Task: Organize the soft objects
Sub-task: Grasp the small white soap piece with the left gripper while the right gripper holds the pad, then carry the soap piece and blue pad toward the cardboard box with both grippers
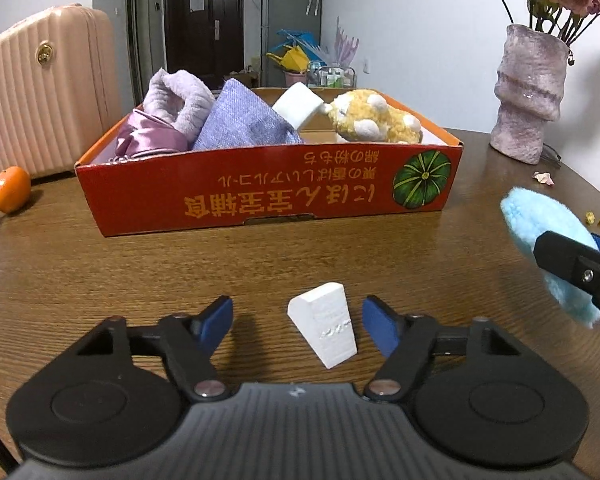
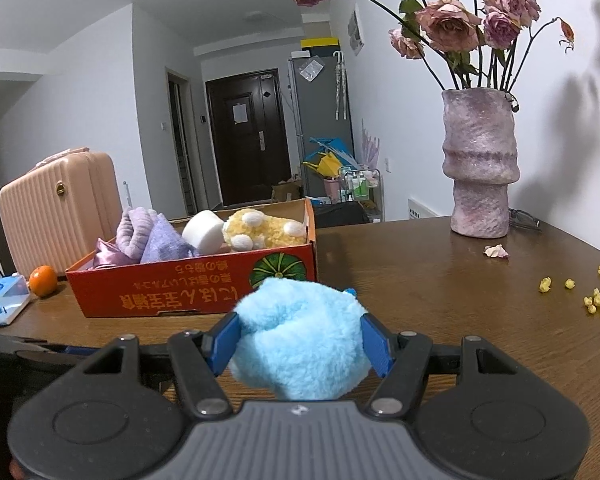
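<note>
Left gripper (image 1: 298,322) straddling white foam wedge (image 1: 324,326) on table (image 1: 100,264), jaws half-wide, pads not touching. Wedge looking light, squashy; pinching its 2 flat sides advisable. Right gripper (image 2: 300,344) clamping blue plush ball (image 2: 300,344), near red box (image 2: 160,292).

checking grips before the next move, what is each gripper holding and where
Right gripper clamps the blue plush by its sides. Left gripper holds nothing; the white block sits untouched between its pads.
</note>
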{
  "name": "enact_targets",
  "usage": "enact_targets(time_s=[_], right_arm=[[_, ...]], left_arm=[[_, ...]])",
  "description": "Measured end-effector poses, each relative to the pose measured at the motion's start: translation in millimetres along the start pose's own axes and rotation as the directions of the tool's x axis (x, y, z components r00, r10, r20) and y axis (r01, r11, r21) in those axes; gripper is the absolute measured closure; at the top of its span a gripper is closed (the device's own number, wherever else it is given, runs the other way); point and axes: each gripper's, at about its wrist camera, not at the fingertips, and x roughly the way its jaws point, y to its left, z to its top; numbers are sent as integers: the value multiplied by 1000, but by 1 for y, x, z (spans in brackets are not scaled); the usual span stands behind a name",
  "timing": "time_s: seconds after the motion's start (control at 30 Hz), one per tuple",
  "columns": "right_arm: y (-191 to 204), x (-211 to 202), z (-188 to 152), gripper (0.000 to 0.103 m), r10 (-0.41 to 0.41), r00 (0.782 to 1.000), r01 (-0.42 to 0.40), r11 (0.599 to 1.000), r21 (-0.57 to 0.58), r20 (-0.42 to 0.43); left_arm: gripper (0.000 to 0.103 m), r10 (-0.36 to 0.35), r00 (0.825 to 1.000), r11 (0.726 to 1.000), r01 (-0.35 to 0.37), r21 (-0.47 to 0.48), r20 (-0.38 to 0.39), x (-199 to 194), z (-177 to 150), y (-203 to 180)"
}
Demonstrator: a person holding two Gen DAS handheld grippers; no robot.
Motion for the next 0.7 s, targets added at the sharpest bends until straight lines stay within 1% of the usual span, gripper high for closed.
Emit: enact_targets(time_s=[0.03,0.1,0.13,0.2,0.3,0.4,0.53,0.63,0.7], right_arm=[[0,0,0,38,0,1000,0,1000,0,0],[0,1,0,38,0,1000,0,1000,-2,0],[0,1,0,38,1,1000,-1,1000,-2,-1],[0,1,0,38,3,1000,-3,1000,-2,-1],[-1,1,1,38,6,1000,-6,1000,-1,0],[0,0,0,38,8,1000,-8,1000,-2,0],[1,0,0,38,12,1000,-12,1000,-4,1],[2,-1,0,38,16,1000,-16,1000,-6,3],[2,-2,0,38,18,1000,-18,1000,-8,5]], left_arm=[[41,-2,1000,1000,2,-1,-6,1,0,0],[53,-15,1000,1000,15,-7,-19,3,0,1],[55,-24,999,1000,24,-11,-23,3,0,2],[68,-33,999,999,33,-9,-19,2,0,2],[79,-46,999,999,46,0,-15,0,-1,1],[81,-41,999,999,41,1,-8,-1,-1,1],[81,-40,999,999,40,-7,17,-5,1,4],[81,-18,998,1000,17,12,56,-12,1,3],[81,-15,996,1000,14,15,84,-19,1,3]])
